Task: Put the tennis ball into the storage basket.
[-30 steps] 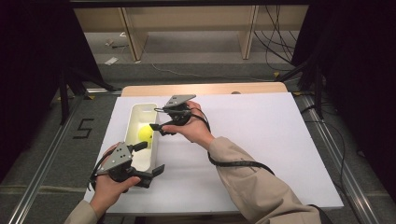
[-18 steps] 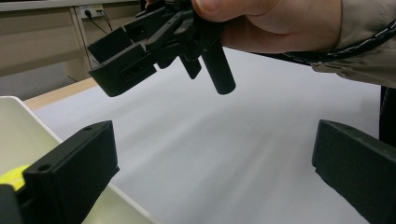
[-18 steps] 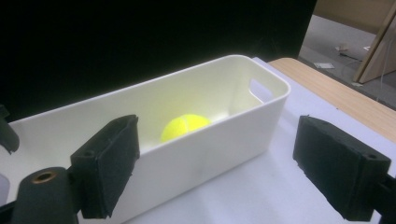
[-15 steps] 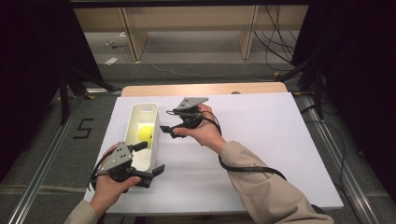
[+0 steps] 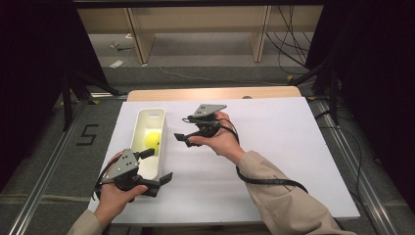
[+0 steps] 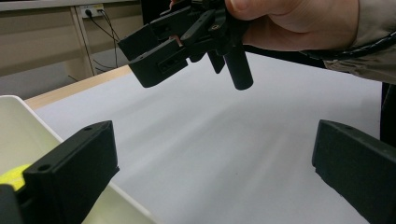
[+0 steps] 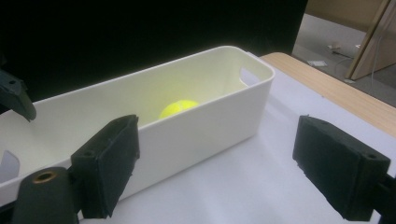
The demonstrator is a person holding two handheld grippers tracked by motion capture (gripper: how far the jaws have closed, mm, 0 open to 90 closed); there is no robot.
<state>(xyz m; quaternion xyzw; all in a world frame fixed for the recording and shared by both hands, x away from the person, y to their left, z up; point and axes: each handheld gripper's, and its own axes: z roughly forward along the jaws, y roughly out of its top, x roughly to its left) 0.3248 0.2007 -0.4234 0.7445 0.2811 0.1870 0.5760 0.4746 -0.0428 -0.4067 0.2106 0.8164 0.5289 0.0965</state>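
1. High view: a yellow ball [image 5: 152, 141] lies inside the long white bin [image 5: 139, 128] on the left part of the white table [image 5: 293, 161], about midway along the bin's length.
2. The right gripper [image 5: 183, 137] hangs above the table just to the right of the bin, near its middle, apart from the bin wall.
3. Seen from the right gripper view, its jaws stand wide apart with nothing between them, and the ball [image 7: 178, 108] sits down in the bin [image 7: 219, 116] beyond them.
4. The left gripper [image 5: 157, 166] is at the near end of the bin, and its jaws look to straddle the bin's right wall, one inside and one outside.
5. From the left gripper view those jaws are apart as well; the bin's rim [image 6: 28, 116] runs between them, though I cannot tell whether either jaw touches it.
6. My reading is that placing the ball in the bin is done, since the ball rests there free of both grippers.
7. What seems left is small: clearing the right hand [image 5: 222, 139] away from the bin, and letting go of or moving the bin with the left one, if that is wanted.
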